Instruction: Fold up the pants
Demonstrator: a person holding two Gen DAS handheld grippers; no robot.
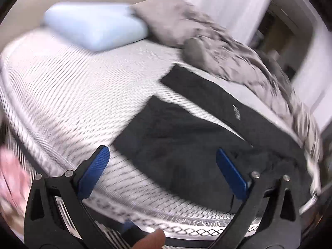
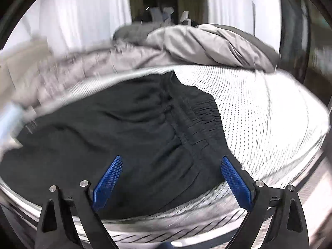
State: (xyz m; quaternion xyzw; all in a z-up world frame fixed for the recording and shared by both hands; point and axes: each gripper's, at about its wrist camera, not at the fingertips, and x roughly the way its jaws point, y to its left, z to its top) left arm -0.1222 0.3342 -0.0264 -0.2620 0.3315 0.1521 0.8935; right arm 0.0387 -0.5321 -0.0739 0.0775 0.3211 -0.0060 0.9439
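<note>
Black pants (image 1: 176, 137) lie spread on a white patterned mattress (image 1: 78, 95), legs reaching toward the far right. My left gripper (image 1: 162, 155) is open and empty above the near edge of one leg. In the right wrist view the pants (image 2: 124, 128) show their gathered elastic waistband (image 2: 199, 116). My right gripper (image 2: 172, 166) is open and empty just above the waist end. Both views are motion-blurred.
A light blue pillow (image 1: 93, 29) lies at the far left of the bed. A rumpled grey duvet (image 1: 217, 47) is piled along the far side, also in the right wrist view (image 2: 207, 43). White curtains (image 2: 83, 16) hang behind. The bed edge (image 1: 186, 228) is near.
</note>
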